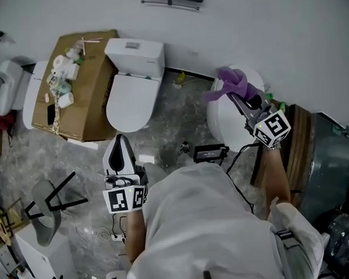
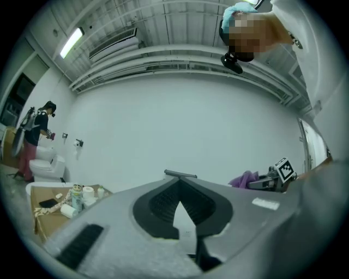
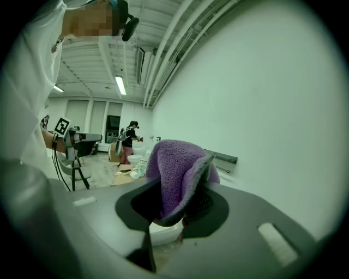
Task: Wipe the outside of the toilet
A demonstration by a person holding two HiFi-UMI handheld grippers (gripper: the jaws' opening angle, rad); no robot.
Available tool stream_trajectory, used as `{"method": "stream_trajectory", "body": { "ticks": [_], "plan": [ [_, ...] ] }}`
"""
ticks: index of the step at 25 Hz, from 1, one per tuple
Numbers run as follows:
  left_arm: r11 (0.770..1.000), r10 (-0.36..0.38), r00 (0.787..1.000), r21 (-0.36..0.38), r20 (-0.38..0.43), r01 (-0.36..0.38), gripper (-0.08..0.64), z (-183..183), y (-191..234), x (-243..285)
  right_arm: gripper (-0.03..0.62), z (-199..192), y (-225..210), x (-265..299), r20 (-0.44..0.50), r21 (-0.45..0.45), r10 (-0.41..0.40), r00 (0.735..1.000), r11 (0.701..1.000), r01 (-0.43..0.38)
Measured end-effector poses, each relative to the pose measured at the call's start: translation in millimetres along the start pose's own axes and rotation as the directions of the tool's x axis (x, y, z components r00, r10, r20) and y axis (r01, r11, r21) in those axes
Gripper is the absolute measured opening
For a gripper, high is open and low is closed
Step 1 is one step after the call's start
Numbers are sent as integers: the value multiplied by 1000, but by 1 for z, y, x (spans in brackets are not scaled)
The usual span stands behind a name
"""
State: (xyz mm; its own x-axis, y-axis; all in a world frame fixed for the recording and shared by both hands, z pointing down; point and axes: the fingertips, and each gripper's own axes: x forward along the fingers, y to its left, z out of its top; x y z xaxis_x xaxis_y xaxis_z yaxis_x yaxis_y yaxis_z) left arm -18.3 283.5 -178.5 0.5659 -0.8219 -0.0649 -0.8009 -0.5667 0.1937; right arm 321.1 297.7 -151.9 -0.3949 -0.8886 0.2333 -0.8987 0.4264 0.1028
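Purple terry cloth (image 1: 234, 83) hangs bunched, clamped in your right gripper (image 1: 240, 97) over the white toilet (image 1: 222, 125) at centre right; your left gripper (image 1: 120, 143) has its jaws together, empty.

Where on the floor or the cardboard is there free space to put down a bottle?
Bare floor lies between the closed toilet and the right toilet. The cardboard box is free at its near end; its far end is crowded with rolls.

Readable text: none in any view.
White box (image 1: 41, 252): dark print near its lower edge, too blurred to read.
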Motion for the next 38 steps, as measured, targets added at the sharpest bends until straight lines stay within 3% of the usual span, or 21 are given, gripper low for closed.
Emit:
{"method": "stream_trajectory", "body": {
  "ticks": [2,6,8,13,18,22,24,28,32,38],
  "plan": [
    [1000,3,1000,-12,-14,-3,6,-10,-14,19,93,3,-24,22,-19,-51,35,999,998,-36],
    [998,19,998,65,-60,-15,6,-19,-14,41,94,7,-60,65,-32,-88,67,997,994,-70],
    [996,49,997,73,-53,-45,6,-20,5,54,94,13,-76,95,-24,-105,72,997,992,-74],
    [995,98,994,17,-52,-97,6,-33,67,94,94,21,-77,166,-41,-102,118,992,987,-122],
    [999,50,999,-4,-7,-51,6,-19,101,166,94,20,-87,216,-146,-115,173,974,975,-191],
    [999,-15,1000,29,16,15,6,-2,109,216,95,15,-98,268,-150,-94,197,969,973,-212],
    [999,-15,1000,42,20,14,6,3,112,229,97,8,-98,294,-150,-67,231,961,968,-243],
    [996,90,996,26,2,-90,6,-3,136,242,98,-13,-94,345,-193,-42,325,926,940,-339],
    [972,233,972,15,-3,-233,6,-6,157,246,98,-26,-87,390,-220,-31,439,871,890,-456],
    [900,437,899,-7,20,-437,6,-10,161,253,98,-39,-87,452,-236,-4,565,791,813,-582]
  ]
}}
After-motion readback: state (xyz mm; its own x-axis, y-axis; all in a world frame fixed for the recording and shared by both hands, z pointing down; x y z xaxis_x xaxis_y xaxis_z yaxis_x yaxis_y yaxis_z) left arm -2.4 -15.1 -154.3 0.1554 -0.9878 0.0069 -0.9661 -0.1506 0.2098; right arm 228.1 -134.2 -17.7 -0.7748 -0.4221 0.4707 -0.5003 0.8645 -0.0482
